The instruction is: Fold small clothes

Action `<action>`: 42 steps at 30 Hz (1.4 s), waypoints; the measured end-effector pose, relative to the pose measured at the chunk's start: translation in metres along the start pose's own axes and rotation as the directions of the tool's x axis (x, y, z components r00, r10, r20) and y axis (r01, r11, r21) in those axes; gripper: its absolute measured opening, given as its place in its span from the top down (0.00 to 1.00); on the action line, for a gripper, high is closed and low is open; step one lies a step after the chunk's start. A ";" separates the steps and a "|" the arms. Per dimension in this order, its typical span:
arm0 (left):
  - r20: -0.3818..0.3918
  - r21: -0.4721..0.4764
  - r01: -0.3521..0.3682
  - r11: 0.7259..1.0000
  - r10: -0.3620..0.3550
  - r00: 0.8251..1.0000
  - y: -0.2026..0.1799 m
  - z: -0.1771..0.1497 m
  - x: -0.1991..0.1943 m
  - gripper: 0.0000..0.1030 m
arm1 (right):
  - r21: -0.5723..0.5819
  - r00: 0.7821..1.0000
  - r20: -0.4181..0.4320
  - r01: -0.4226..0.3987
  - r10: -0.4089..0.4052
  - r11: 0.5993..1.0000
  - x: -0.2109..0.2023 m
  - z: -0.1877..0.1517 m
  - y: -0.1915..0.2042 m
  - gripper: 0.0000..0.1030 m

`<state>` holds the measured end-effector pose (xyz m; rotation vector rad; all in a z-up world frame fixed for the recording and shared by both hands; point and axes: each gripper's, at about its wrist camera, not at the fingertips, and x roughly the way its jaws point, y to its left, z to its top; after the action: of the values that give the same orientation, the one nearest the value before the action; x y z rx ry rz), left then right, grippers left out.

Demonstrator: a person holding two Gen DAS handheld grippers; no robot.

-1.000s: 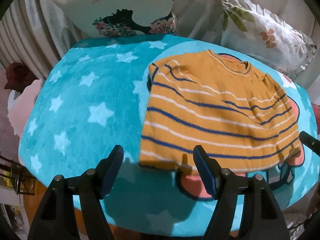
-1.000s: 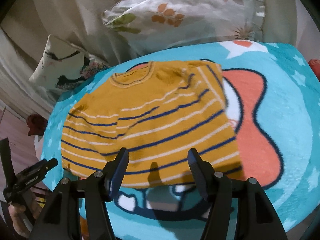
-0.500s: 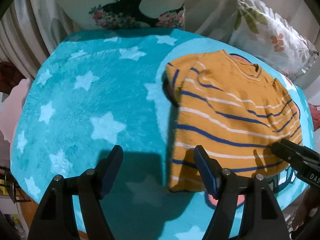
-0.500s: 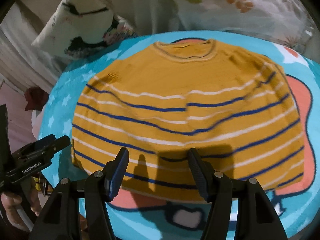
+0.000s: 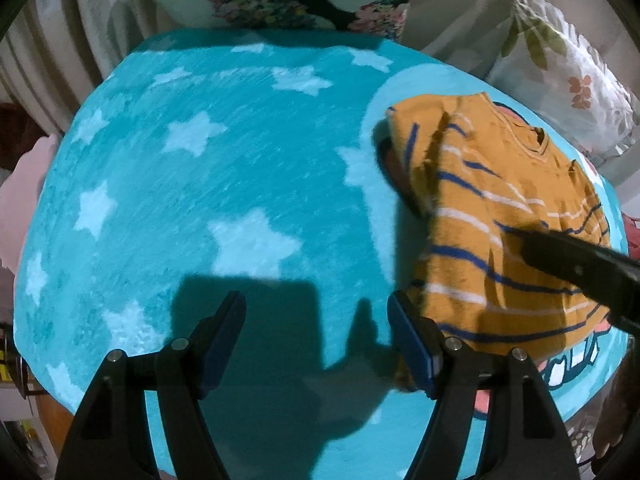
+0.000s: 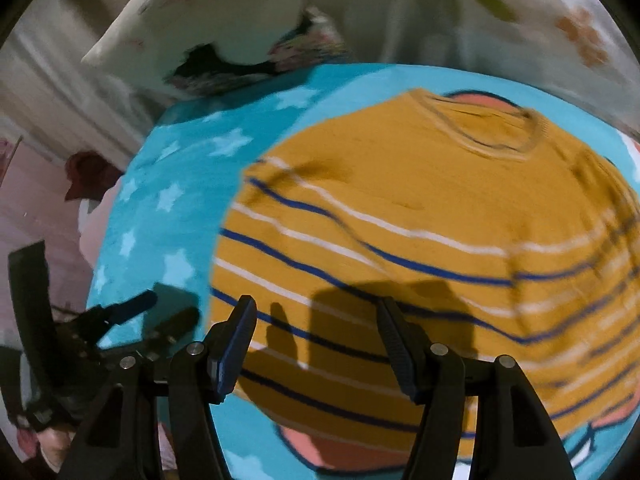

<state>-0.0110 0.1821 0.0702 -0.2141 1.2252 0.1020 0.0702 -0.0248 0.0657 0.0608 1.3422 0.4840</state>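
- Mustard-yellow shirt with blue and white stripes lies flat on a teal star-print blanket, toward its right side in the left wrist view.
- Its collar points away toward the pillows; the hem is nearest the cameras, so the long axis runs near to far and the stripes cross it.
- Left gripper has its jaws spread, empty, over bare blanket just beside the shirt's lower left corner.
- Right gripper has its jaws spread, holding nothing, over the hem; whether they touch the cloth cannot be told.
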 end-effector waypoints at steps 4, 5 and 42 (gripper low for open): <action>-0.007 -0.025 -0.004 1.000 0.004 1.000 0.013 -0.005 0.000 0.30 | -0.059 0.999 -0.040 0.006 -0.008 0.998 0.026 0.015 0.027 0.35; -0.008 -0.029 -0.004 1.000 0.003 1.000 0.016 -0.006 0.000 0.30 | -0.062 0.999 -0.051 0.007 -0.010 0.998 0.033 0.018 0.032 0.35; -0.036 -0.158 0.185 0.970 -0.193 0.981 0.046 -0.016 0.013 0.27 | -0.064 0.970 -0.205 0.118 -0.129 0.991 0.090 0.061 0.050 0.09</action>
<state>-0.0305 0.2226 0.0482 -0.4696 1.2426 0.0258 0.1259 0.0678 0.0136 -0.1190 1.5283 0.4278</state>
